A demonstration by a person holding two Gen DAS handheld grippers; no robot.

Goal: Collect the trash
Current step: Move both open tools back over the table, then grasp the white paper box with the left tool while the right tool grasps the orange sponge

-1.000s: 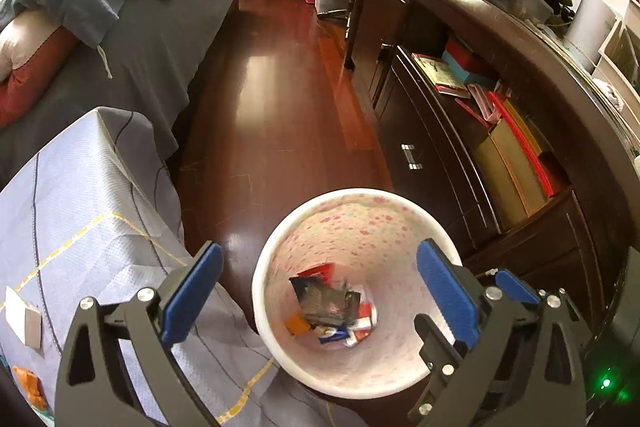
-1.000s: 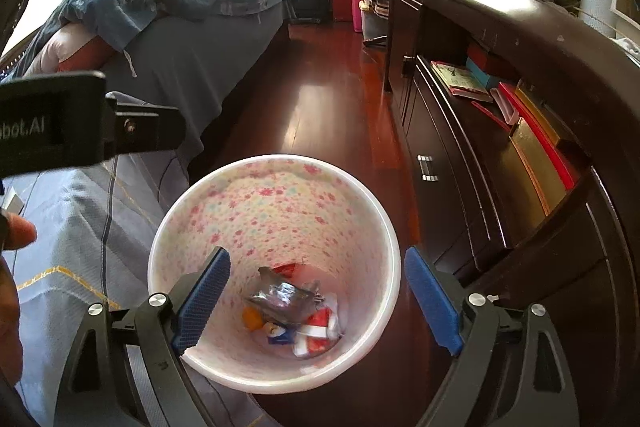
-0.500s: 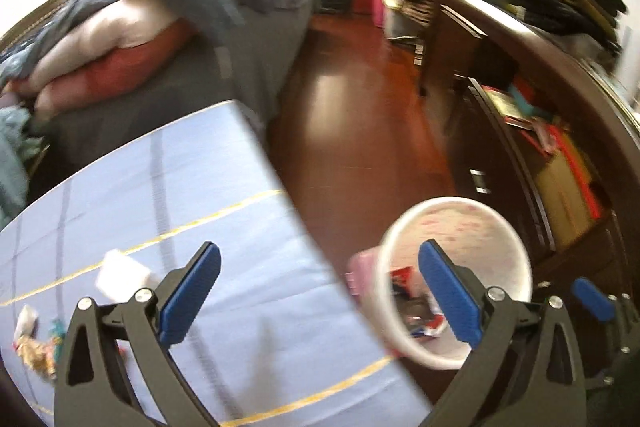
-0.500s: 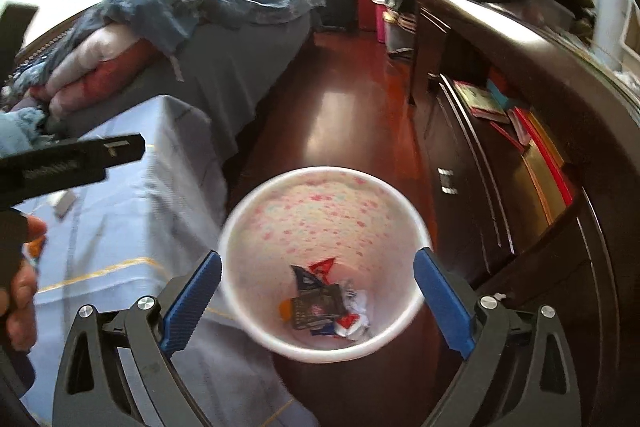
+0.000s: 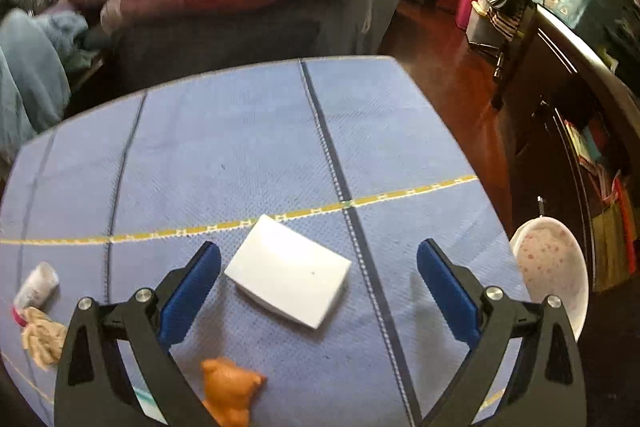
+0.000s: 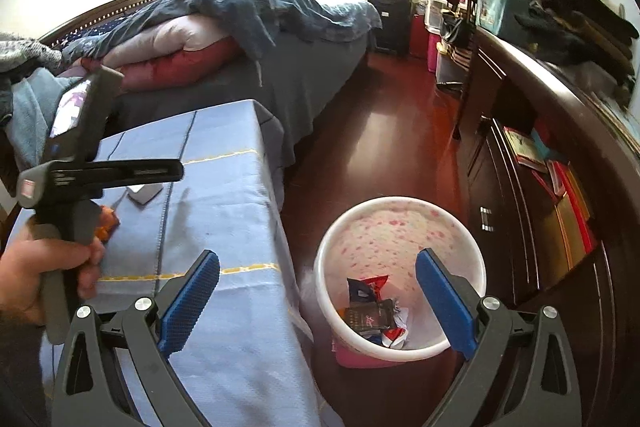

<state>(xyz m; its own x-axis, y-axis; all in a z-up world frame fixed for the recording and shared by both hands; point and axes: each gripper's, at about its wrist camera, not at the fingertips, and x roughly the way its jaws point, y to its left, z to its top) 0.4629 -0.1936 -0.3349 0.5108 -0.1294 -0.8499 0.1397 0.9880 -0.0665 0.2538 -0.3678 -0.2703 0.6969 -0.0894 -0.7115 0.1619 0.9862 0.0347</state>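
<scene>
A white bin (image 6: 400,239) speckled pink stands on the floor beside the blue-clothed table (image 6: 224,211), with several wrappers (image 6: 370,315) at its bottom; its rim (image 5: 548,267) also shows in the left wrist view. My right gripper (image 6: 318,297) hangs open above the table's edge and the bin, empty. My left gripper (image 5: 318,287) is open over the table (image 5: 248,147), just above a flat white box (image 5: 288,277). An orange wrapper (image 5: 230,391) lies near its left finger. A crumpled tan scrap (image 5: 42,337) and a small white tube (image 5: 36,285) lie at the far left.
A bed (image 6: 248,39) piled with quilts stands behind the table. A dark dresser (image 6: 540,155) with books on open shelves runs along the right. Red wooden floor (image 6: 384,139) lies between, with a suitcase (image 6: 390,15) and boxes at the far end. A hand (image 6: 44,267) holds the left gripper's handle.
My left gripper swung left from above the bin to over the table and the white box. My right gripper rose and shifted left, so the bin now sits to its right.
</scene>
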